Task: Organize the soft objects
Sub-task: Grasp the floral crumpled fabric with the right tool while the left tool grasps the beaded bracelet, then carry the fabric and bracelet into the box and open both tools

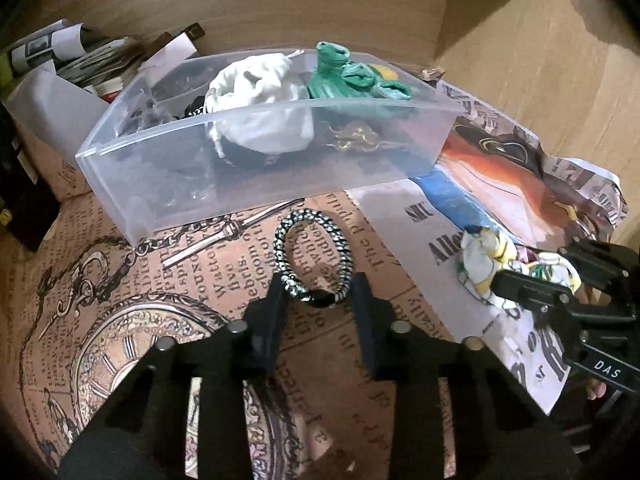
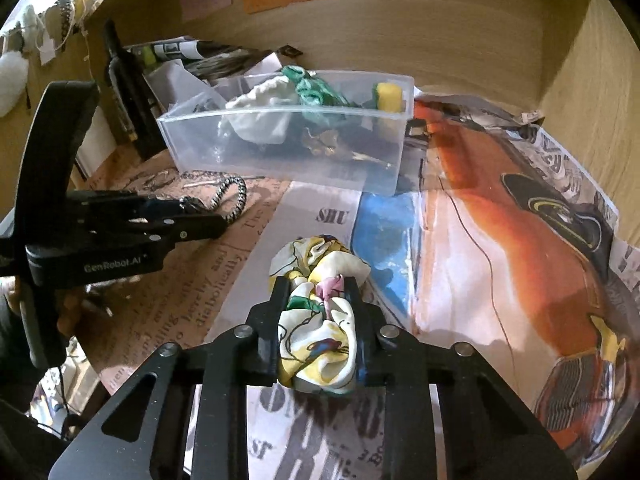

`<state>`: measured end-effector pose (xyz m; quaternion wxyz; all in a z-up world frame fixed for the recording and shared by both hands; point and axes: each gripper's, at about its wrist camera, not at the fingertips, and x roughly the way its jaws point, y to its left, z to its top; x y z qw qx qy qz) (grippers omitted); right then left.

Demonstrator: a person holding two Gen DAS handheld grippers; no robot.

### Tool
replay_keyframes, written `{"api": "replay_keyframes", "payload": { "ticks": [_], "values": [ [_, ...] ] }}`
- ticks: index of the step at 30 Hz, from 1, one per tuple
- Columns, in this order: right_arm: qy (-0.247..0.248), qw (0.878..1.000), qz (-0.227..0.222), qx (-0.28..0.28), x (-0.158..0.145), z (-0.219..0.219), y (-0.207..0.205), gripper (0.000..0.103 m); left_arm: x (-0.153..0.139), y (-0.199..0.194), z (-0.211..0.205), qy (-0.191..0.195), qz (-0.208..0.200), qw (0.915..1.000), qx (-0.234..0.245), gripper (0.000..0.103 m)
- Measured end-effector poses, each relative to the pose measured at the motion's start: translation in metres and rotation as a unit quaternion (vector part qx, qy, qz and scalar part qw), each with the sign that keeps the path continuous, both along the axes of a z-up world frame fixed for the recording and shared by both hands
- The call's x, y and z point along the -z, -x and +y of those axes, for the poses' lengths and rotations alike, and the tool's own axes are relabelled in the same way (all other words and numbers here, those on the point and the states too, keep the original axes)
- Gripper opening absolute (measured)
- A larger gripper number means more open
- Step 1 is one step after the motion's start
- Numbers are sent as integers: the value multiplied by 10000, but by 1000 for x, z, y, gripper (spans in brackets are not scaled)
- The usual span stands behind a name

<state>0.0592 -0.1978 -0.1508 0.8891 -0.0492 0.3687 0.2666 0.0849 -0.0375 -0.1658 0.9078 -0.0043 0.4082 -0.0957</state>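
A clear plastic bin (image 1: 256, 176) (image 2: 280, 160) holds a white cloth (image 1: 260, 104), green knit pieces (image 1: 352, 76) and a yellow sponge (image 2: 389, 96). A black-and-white braided hair tie (image 1: 314, 256) lies on the printed paper just in front of the bin. My left gripper (image 1: 318, 292) is open, its fingers either side of the tie's near end. My right gripper (image 2: 318, 292) is shut on a floral scrunchie (image 2: 320, 320), also seen in the left wrist view (image 1: 492, 256), resting on the paper.
Vintage printed paper (image 1: 120, 320) and a poster (image 2: 520, 240) cover the desk. A stack of papers and dark boxes (image 1: 60, 64) stands left of the bin. Wooden walls (image 2: 440, 40) close the back and right side.
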Motion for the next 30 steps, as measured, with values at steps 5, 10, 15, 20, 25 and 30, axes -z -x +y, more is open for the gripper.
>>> {"api": "replay_keyframes", "payload": {
  "ticks": [5,10,15,20,25,30],
  "values": [
    [-145,9996,-224,-25,-17,1,-3,23,-11,5,4,57,-133,9999,-60,29],
    [-286,9982,-531,-9,-37,3,-10,23,-37,17,11,113,-516,9985,-169,29],
    [-303,9950,-955,-22,-61,9,-17,24,-68,24,20,143,-958,9949,-274,29],
    [-391,9914,-1250,-60,-82,14,-24,24,-96,22,31,120,-1324,9902,-421,29],
    [-455,9867,-1555,-142,-102,23,-34,24,-113,10,38,133,-1484,9875,-510,29],
    [-482,9843,-1677,-258,-110,35,-46,24,-119,-6,46,92,-1512,9865,-620,29]
  ]
}}
